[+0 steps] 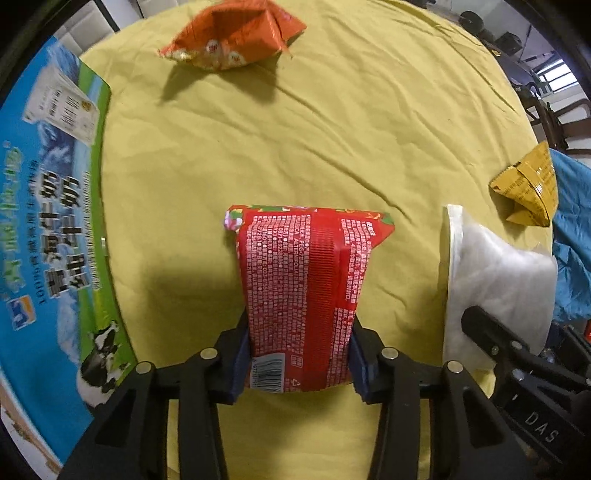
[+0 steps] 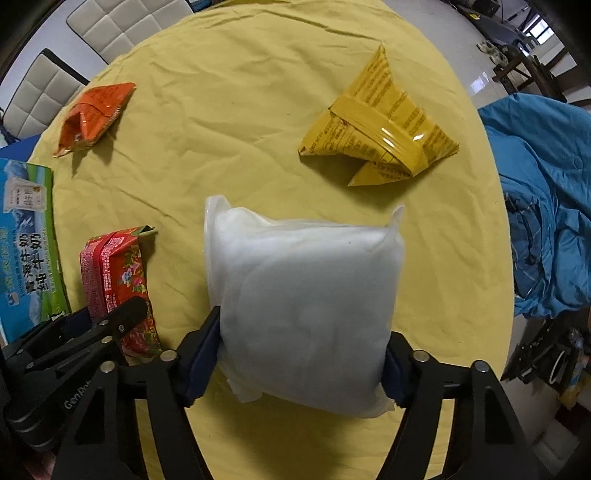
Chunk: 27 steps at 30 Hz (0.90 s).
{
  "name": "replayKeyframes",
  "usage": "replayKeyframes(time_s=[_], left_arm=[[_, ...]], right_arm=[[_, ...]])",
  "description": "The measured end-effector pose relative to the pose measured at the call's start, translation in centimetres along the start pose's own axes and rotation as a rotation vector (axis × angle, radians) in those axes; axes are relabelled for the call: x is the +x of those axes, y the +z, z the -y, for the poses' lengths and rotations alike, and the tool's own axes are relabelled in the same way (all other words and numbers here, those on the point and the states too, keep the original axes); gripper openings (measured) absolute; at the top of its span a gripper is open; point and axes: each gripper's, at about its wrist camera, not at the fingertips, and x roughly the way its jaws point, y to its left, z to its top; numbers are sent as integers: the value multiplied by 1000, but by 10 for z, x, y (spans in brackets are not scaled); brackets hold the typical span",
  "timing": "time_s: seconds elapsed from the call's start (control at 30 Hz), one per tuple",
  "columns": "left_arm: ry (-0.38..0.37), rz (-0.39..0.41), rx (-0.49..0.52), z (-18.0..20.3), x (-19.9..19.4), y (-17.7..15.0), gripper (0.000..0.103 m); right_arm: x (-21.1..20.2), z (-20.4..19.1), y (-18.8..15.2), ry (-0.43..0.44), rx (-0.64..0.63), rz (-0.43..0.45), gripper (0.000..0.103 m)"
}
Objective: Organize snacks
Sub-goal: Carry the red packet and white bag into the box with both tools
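My left gripper (image 1: 299, 354) is shut on a red snack packet (image 1: 303, 280) printed with white text, held above the yellow tablecloth (image 1: 258, 147). The same red snack packet (image 2: 118, 280) shows at lower left in the right wrist view. My right gripper (image 2: 303, 354) is shut on a white translucent bag (image 2: 306, 295); in the left wrist view that white bag (image 1: 498, 277) sits to the right. An orange snack packet (image 1: 236, 37) lies at the far side of the table. A yellow snack packet (image 2: 380, 125) lies far right.
A blue and green milk carton box (image 1: 55, 221) stands along the table's left edge. White padded chairs (image 2: 110, 26) stand behind the table. A blue cloth (image 2: 546, 221) is heaped off the right edge. The tablecloth is wrinkled.
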Motion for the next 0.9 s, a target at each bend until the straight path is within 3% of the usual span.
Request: replayKeyframes(time_s=[0.5,0.9], left_arm=[[-28,213,48,25,-102,-46,41],[-77,400,29,-45,-216,-56,41]], right_arm=[[-72,7,-13,132,-34,101,69],[-167,-58,-26,220,-113,228,69]])
